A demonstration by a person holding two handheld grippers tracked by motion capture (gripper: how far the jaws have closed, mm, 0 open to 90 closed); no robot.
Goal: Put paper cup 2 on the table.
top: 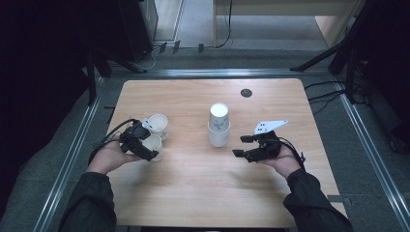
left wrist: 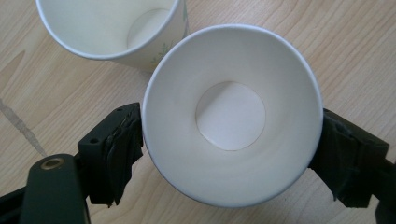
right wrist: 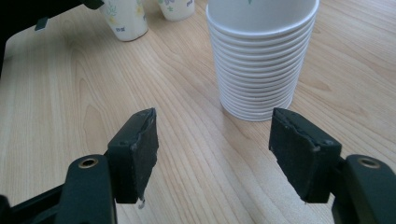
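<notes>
Left gripper (left wrist: 229, 154) by the table's (top: 193, 193) left edge: jaws spread around an upright paper cup (left wrist: 232, 114), looks let go. Second cup (left wrist: 109, 28) just beyond. Right gripper (right wrist: 212, 154) open, empty; cup stack (right wrist: 259, 60) mid-table, straight ahead of it, axis vertical.

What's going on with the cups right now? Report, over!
Left hand-held gripper around upright paper cup, pads just off it. Right hand-held gripper open, empty, before cup stack. Second cup close behind.
</notes>
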